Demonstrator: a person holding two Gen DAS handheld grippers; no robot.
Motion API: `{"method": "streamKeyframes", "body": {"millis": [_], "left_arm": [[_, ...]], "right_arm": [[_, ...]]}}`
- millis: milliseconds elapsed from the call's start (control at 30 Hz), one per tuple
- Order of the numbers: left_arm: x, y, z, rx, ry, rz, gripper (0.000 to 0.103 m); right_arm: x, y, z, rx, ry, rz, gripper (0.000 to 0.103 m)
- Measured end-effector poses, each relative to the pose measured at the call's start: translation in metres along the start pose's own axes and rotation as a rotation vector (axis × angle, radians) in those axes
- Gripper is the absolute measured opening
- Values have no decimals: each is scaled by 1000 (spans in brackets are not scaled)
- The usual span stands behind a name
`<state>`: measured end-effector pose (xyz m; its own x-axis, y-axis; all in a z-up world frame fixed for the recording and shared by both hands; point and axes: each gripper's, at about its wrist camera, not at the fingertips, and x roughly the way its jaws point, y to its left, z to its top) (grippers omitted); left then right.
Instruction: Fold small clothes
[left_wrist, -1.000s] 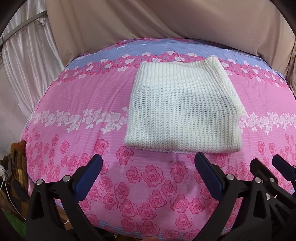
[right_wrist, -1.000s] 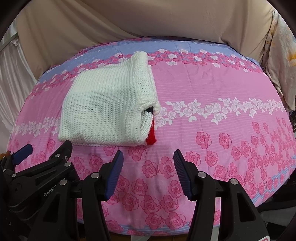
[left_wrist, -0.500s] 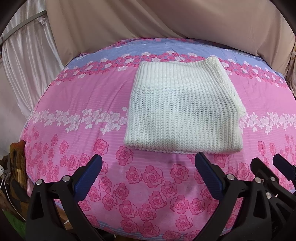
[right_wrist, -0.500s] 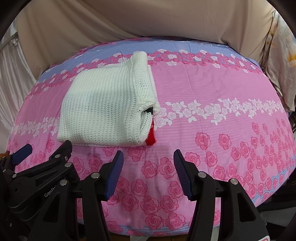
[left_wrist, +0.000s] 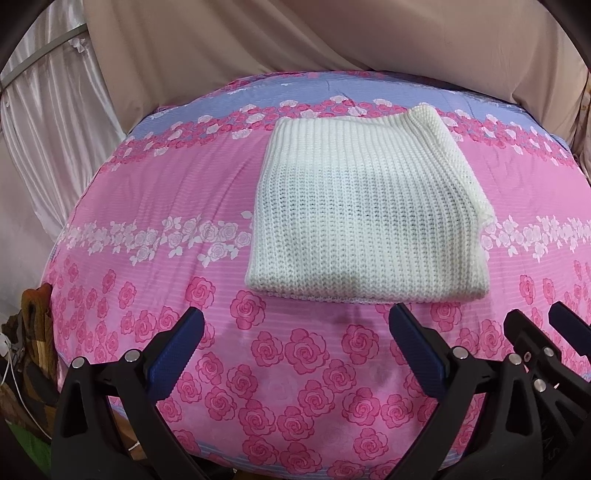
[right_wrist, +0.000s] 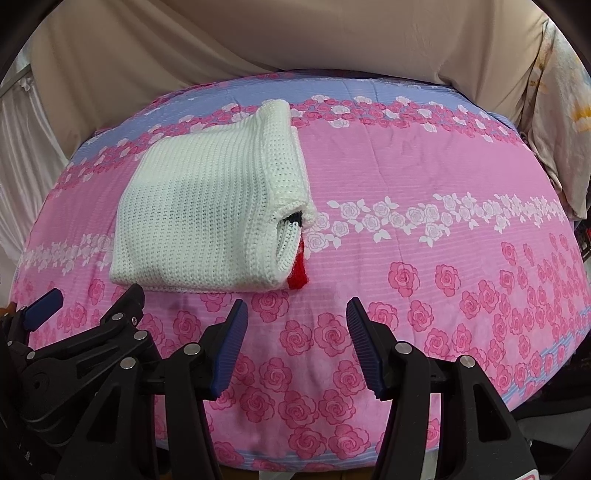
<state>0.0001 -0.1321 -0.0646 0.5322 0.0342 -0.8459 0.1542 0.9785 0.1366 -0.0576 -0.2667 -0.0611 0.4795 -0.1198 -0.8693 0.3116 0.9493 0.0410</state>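
Observation:
A white knitted garment (left_wrist: 365, 214) lies folded into a neat rectangle on the pink rose-patterned bedsheet (left_wrist: 155, 192). In the right wrist view the same white knit (right_wrist: 207, 214) shows a bit of red fabric (right_wrist: 298, 275) poking out at its near right corner. My left gripper (left_wrist: 295, 328) hovers open just in front of the garment's near edge, with nothing between its blue pads. My right gripper (right_wrist: 297, 317) is open too, empty, near the garment's front right corner. Each gripper appears at the edge of the other's view.
Beige cloth (left_wrist: 332, 40) hangs behind the bed, and a pale curtain (left_wrist: 48, 122) hangs at the left. Brown clutter (left_wrist: 33, 325) sits on the floor at the left. Draped fabric (right_wrist: 557, 122) borders the bed's right side. Bare sheet (right_wrist: 443, 177) spreads right of the garment.

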Motion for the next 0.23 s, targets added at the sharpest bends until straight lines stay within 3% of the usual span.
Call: {"method": "streamKeyframes", "body": {"millis": [233], "left_arm": [[2, 1, 0, 1, 5, -2, 96]], "right_arm": [[0, -1, 0, 0, 4, 1, 55]]}}
